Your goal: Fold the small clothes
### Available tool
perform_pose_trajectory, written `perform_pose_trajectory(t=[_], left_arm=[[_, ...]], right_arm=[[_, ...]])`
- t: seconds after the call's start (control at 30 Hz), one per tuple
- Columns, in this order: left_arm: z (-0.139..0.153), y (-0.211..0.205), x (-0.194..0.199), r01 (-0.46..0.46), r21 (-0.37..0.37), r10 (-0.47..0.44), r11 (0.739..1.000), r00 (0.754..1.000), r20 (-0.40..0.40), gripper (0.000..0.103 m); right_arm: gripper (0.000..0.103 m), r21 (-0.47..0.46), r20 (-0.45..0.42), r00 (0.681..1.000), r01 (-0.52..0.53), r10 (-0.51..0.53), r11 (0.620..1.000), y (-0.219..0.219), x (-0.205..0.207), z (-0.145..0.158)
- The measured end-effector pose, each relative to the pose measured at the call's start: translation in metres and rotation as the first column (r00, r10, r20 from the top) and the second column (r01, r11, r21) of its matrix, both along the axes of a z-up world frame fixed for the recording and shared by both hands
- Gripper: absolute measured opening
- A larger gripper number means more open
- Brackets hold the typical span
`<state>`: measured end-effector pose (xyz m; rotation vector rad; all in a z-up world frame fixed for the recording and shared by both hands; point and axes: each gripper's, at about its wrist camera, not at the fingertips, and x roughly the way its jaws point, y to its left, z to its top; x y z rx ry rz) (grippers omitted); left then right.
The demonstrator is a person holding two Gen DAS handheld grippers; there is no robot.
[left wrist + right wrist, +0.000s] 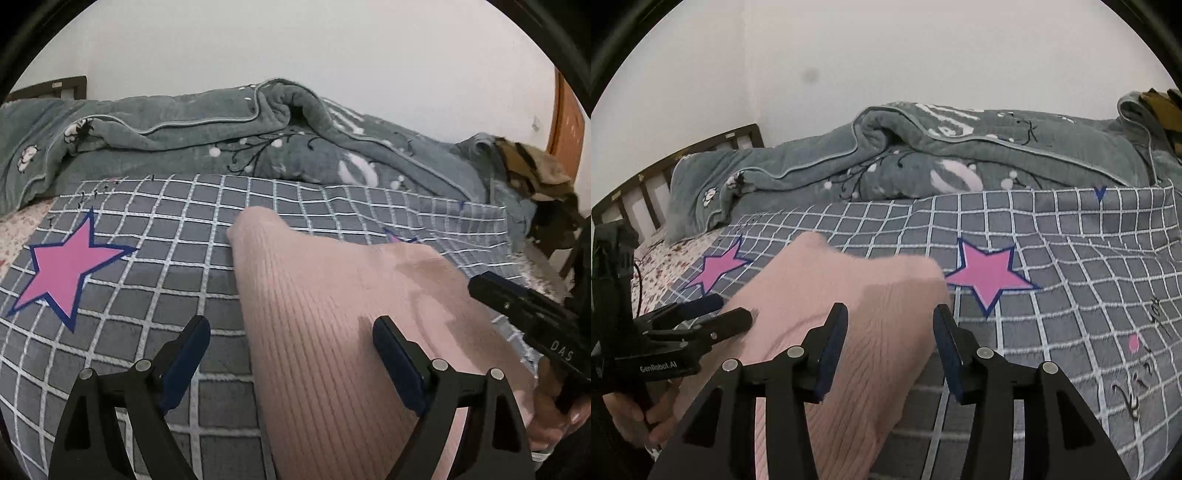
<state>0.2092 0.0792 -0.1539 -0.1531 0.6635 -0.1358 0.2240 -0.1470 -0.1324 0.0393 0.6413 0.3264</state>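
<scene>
A pale pink ribbed knit garment (332, 314) lies on the grey checked bedsheet (147, 266); it also shows in the right wrist view (834, 295). My left gripper (291, 328) is open, its jaws wide apart and empty, hovering over the garment's left edge. In the right wrist view the left gripper (735, 310) sits at the garment's left side. My right gripper (890, 317) is open and empty above the garment's right part. The right gripper's black finger (517, 306) shows at the right of the left wrist view, over the garment.
A crumpled grey-green blanket (221, 136) lies along the far side of the bed against a white wall. Pink stars (988, 277) mark the sheet. A wooden headboard (665, 173) stands far left. Brown clothing (532, 173) lies at the far right.
</scene>
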Motion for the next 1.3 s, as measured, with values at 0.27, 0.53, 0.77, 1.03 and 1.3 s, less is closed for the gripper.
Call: perform_pose_trajectory(t=[0.27, 0.53, 0.77, 1.03, 1.3], left_arm=[[0.002, -0.007, 0.01, -0.034, 0.071, 0.035, 0.997, 0.999, -0.02, 0.089], [0.001, -0.011, 0.011, -0.039, 0.09, 0.042, 0.995, 0.999, -0.034, 0.089], [0.001, -0.011, 0.005, -0.04, 0.103, 0.044, 0.994, 0.998, -0.035, 0.089], [0.003, -0.013, -0.006, -0.021, 0.12, 0.025, 0.993, 0.999, -0.027, 0.089], [0.004, -0.018, -0.022, -0.002, 0.141, 0.004, 0.99, 1.0, -0.014, 0.089]], right_arm=[[0.041, -0.132, -0.084, 0.994, 0.056, -0.068, 0.99, 0.002, 0.026, -0.032], [0.041, -0.068, -0.125, 0.99, 0.059, -0.067, 0.996, -0.013, 0.028, -0.037], [0.042, -0.023, -0.066, 0.996, 0.064, -0.065, 0.998, -0.014, 0.007, -0.017], [0.042, -0.086, -0.054, 0.998, 0.039, -0.043, 0.996, 0.006, -0.003, -0.017], [0.042, -0.017, -0.113, 0.991, 0.076, -0.077, 0.997, -0.011, -0.012, -0.017]])
